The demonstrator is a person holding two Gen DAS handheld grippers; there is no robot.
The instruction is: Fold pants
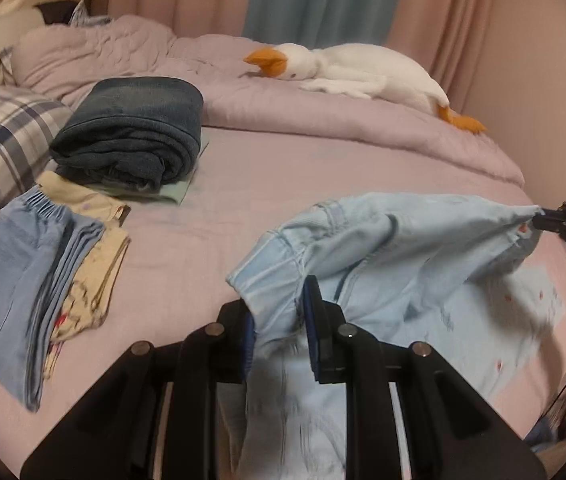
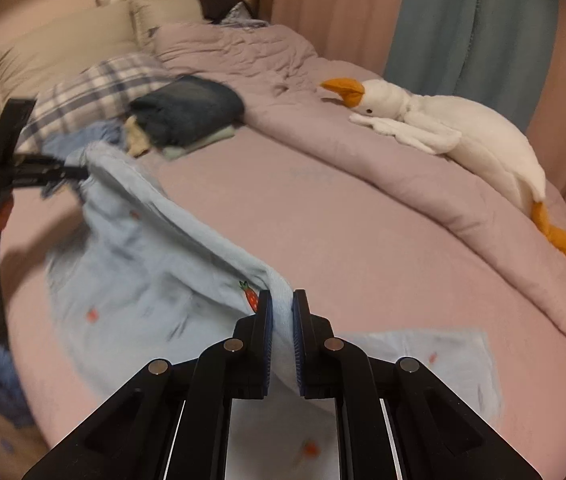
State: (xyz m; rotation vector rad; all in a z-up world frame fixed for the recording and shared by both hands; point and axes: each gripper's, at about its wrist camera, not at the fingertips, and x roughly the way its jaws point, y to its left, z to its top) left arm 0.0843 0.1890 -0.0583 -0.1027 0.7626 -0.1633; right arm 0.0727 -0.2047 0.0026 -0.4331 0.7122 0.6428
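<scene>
Stretching one pair of light-blue pants (image 1: pixel 395 248) between two grippers, left gripper (image 1: pixel 279 320) and right gripper (image 2: pixel 281 320), each clenched on waistband; one plush goose (image 1: pixel 363 76) beyond.

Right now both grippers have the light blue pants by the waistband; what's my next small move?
Probably lower both together onto the bare sheet. The left gripper and right gripper pinch the light blue pants aloft, legs trailing, so they need laying flat before a fold.

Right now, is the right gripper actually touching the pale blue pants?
Touching. The right wrist view shows the right gripper shut on the waistband of the pants, with blue cloth pinched between its two pads.
</scene>
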